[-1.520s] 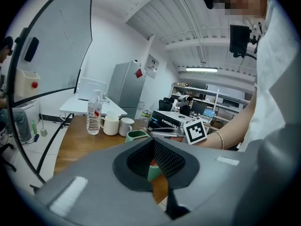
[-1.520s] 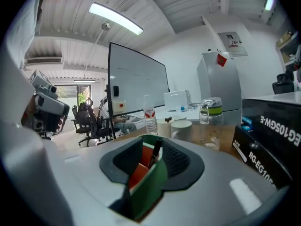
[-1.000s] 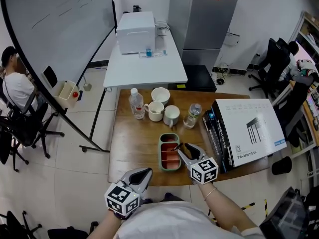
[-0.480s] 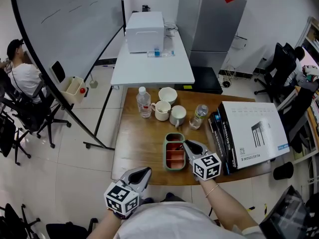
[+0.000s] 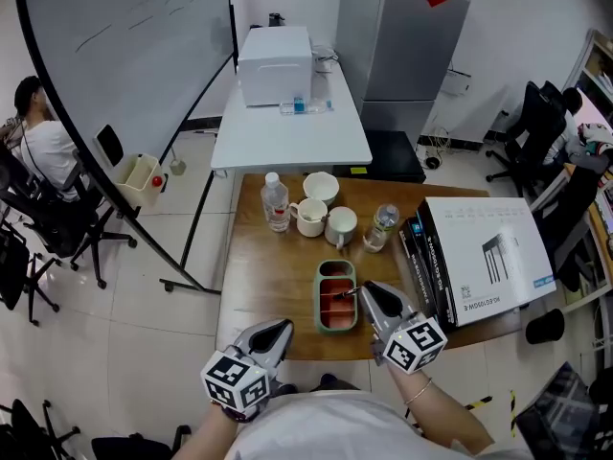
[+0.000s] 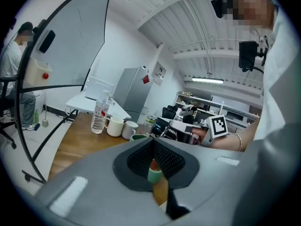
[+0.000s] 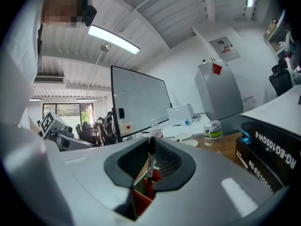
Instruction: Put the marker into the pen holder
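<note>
My right gripper [image 5: 363, 292] is shut on a thin marker [image 5: 348, 293] with a black cap. Its jaws have just closed on it, and it now hangs above a green tray [image 5: 321, 300] with red compartments. In the right gripper view the marker [image 7: 150, 160] stands upright between the jaw tips of that gripper [image 7: 150, 150]. Two white mugs [image 5: 309, 216] [image 5: 341, 225] stand further back; I cannot tell which container is the pen holder. My left gripper [image 5: 273, 333] hovers at the table's near edge, shut and empty [image 6: 153, 147].
A water bottle [image 5: 275, 202], a white bowl [image 5: 321, 186] and a small green-labelled bottle [image 5: 380, 225] stand at the back of the wooden table [image 5: 268, 276]. Black boxes under a white carton [image 5: 479, 252] fill the right side. A white table [image 5: 287, 127] lies beyond.
The right gripper's jaws, open over the tray a second ago, have shut on the marker and risen with it. The left gripper has stayed in place.
</note>
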A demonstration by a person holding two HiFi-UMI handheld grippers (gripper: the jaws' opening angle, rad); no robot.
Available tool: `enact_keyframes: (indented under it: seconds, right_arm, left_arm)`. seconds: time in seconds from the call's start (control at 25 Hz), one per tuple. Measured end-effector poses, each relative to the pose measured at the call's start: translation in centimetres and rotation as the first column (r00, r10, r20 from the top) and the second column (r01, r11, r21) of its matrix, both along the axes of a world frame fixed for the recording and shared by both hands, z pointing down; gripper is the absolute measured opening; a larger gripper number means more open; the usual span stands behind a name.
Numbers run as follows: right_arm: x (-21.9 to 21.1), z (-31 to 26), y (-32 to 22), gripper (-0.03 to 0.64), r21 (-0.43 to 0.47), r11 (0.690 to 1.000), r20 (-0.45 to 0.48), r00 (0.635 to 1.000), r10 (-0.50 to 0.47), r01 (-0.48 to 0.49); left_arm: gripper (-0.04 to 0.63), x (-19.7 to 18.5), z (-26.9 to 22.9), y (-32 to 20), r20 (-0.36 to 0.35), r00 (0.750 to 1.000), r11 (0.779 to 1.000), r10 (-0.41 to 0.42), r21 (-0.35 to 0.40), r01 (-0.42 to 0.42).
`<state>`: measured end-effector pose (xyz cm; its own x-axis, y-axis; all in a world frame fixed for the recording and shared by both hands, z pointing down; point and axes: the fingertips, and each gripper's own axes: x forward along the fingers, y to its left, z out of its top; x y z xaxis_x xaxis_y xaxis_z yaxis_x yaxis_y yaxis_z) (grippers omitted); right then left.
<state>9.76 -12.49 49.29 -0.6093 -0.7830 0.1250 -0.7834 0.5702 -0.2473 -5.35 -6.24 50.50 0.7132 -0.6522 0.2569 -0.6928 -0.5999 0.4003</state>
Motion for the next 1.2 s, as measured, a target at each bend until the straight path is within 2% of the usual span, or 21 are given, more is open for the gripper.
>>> enact_keyframes:
  seconds: [0.24,0.4,0.48,0.6,0.72,0.76,1.0,1.2]
  right_arm:
    - [0.1,4.8,0.0,0.028,-0.084,0.996,0.044,0.999,0.025,-0.022]
    - [-0.3,6.8,-0.6,0.02,-0.102,0.994,0.061,0.997,0.039,-0.033]
    - [-0.7,7.9,-0.5,0.02,-0.118,0.993,0.032,0.999,0.032,-0.028]
    - [-1.3,9.3,-0.1,0.021,-0.118,0.993,-0.063,0.998,-0.011,0.004]
    - [-1.2,10.2,0.2,0.136,-0.113,0.993,-0.126,0.992,-0.027,0.012]
    - [-1.0,10.4,0.3,0.152,-0.115,0.993,-0.14,0.99,-0.025,0.009]
    - [0.6,11.2,1.4,0.178,-0.127,0.992,-0.195,0.981,-0.01,-0.015]
    - [1.6,10.7,1.4,0.181,-0.14,0.989,-0.145,0.989,0.023,-0.043]
  left_arm:
    - [0.002,0.4,0.5,0.3,-0.007,1.0,1.0,0.017,-0.018,-0.017]
    - [0.002,0.2,0.5,0.6,-0.015,1.0,0.999,0.014,-0.03,-0.015]
    - [0.002,-0.1,0.5,0.6,-0.01,1.0,0.999,0.013,-0.033,-0.014]
    - [0.002,-0.8,0.7,0.5,-0.004,1.0,0.999,-0.009,-0.037,0.009]
    - [0.002,-1.4,0.8,0.3,-0.012,0.999,0.998,-0.042,-0.045,0.041]
    - [0.002,-1.6,0.8,0.3,-0.016,0.999,0.998,-0.049,-0.046,0.048]
    - [0.002,-1.9,1.0,0.4,-0.039,0.997,0.996,-0.063,-0.062,0.061]
    - [0.002,-2.0,1.2,0.6,-0.048,0.996,0.995,-0.072,-0.072,0.069]
